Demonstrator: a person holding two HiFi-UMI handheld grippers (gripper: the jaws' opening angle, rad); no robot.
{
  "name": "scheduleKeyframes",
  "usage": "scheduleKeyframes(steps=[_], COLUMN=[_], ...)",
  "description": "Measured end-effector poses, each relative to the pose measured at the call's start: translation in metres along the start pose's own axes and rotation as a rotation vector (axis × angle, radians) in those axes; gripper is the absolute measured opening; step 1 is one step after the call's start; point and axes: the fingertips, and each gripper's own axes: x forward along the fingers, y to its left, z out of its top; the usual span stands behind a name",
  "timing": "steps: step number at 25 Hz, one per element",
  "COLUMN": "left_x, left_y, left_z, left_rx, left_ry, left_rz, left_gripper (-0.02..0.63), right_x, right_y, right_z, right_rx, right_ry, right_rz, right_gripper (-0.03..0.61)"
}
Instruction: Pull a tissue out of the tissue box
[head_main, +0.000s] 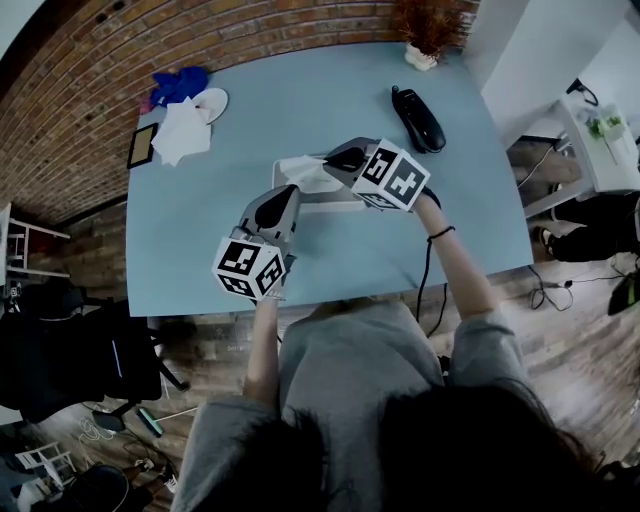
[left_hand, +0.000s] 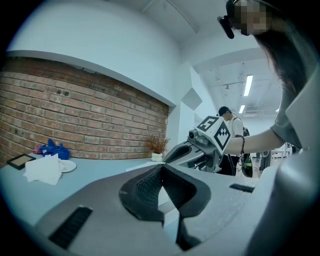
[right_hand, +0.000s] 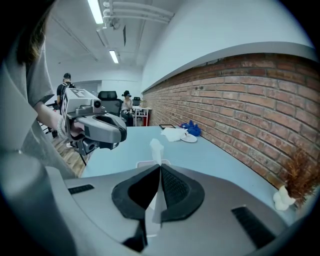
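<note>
Right gripper view: right gripper (right_hand: 159, 169) pinches thin white tissue (right_hand: 156, 149) above its white box (right_hand: 144, 163); closed left gripper (left_hand: 160, 169) likely steadies it.

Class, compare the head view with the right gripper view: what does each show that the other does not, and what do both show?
Only the head view: the black device on the table, and the right gripper's marker cube. Only the right gripper view: ceiling lights, and that gripper's jaws shut on the tissue. Both: the tissue box, the left gripper, the plant.
</note>
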Motion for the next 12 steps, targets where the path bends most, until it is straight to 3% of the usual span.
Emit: scheduleKeyframes(steps=[12], left_x=[0.001], left_y=[-0.006], left_z=[0.011], left_rx=[0.013], left_ry=[-0.042], left_rz=[0.011], left_gripper=[0.003], right_x=[-0.028], right_y=[-0.006], right_z=[0.022], right_rx=[0.105], right_ry=[-0.171], right_rz=[-0.026], right_gripper=[0.002])
